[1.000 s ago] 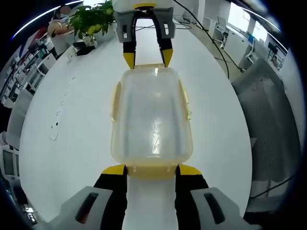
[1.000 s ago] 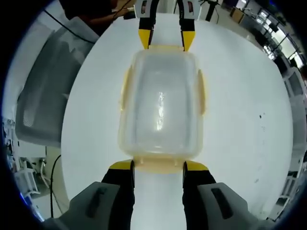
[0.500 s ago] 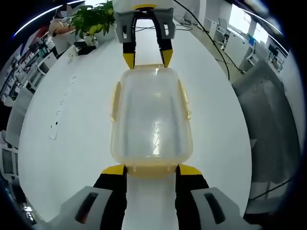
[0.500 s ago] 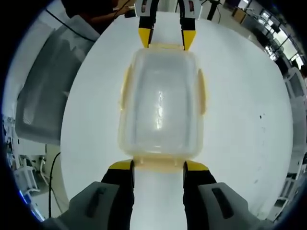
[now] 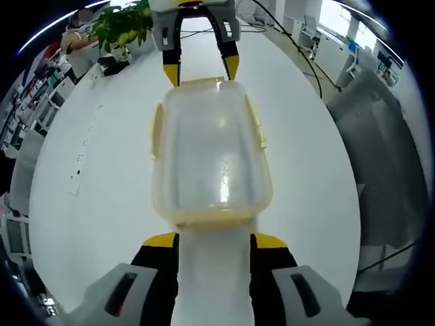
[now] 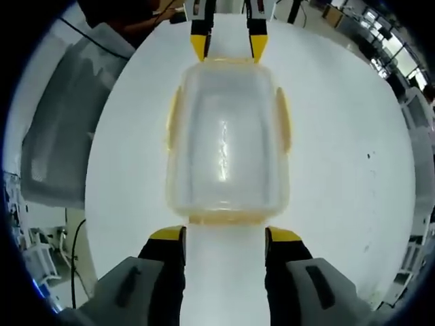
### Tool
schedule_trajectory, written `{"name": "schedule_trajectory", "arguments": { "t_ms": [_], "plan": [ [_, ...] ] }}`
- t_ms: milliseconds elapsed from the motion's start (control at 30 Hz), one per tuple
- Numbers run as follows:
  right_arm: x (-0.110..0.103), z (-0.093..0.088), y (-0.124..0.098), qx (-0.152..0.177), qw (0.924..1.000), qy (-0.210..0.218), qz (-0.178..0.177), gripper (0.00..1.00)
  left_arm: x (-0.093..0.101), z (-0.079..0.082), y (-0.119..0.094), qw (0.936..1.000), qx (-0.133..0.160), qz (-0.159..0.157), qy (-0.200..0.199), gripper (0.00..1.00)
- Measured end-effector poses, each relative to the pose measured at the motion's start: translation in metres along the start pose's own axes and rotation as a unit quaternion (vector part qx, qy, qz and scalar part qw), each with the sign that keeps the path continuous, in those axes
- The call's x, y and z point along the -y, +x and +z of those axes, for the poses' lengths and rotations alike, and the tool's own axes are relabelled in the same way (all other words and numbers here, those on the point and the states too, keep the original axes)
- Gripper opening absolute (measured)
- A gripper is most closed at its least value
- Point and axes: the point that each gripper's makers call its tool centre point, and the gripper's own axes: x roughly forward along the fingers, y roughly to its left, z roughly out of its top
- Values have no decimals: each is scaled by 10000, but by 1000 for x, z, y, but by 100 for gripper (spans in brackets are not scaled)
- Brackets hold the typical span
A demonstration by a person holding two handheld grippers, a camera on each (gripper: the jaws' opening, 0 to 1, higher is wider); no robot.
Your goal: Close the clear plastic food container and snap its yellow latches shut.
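Container (image 5: 211,159) lies lengthwise between, seemingly untouched by, tools.

White round table (image 5: 102,170) spans the centre of both views. Green potted plant (image 5: 122,27) stands at upper left of the left gripper view, at the table's far edge. Grey mesh chair back (image 5: 380,163) occupies the right side there. Black cable (image 5: 292,47) crosses the upper right tabletop.

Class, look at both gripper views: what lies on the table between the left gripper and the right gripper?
The clear container with yellow latches lies between the left gripper and right gripper; both gripper views show it.
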Motion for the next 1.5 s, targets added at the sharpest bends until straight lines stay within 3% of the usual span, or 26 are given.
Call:
{"name": "schedule_trajectory", "arguments": {
  "t_ms": [367, 700, 900, 1167, 1500],
  "plan": [
    [3, 10, -18, 230, 9991, 290, -213, 36, -5, 12, -15, 9991, 249, 125, -313, 35],
    [-5, 15, -25, 375, 9975, 518, -297, 34, -3, 12, -25, 9979, 227, 246, -554, 34],
    [-5, 21, -28, 764, 9912, 999, -414, 33, -4, 17, -28, 9947, 332, 335, -911, 33],
    [-5, 24, -25, 1112, 9802, 1543, -551, 30, -2, 19, -28, 9863, 499, 424, -1515, 31],
    [-1, 24, -21, 1322, 9635, 2153, -883, 25, -8, 15, -26, 9616, 823, 685, -2526, 30]
  ]
}}
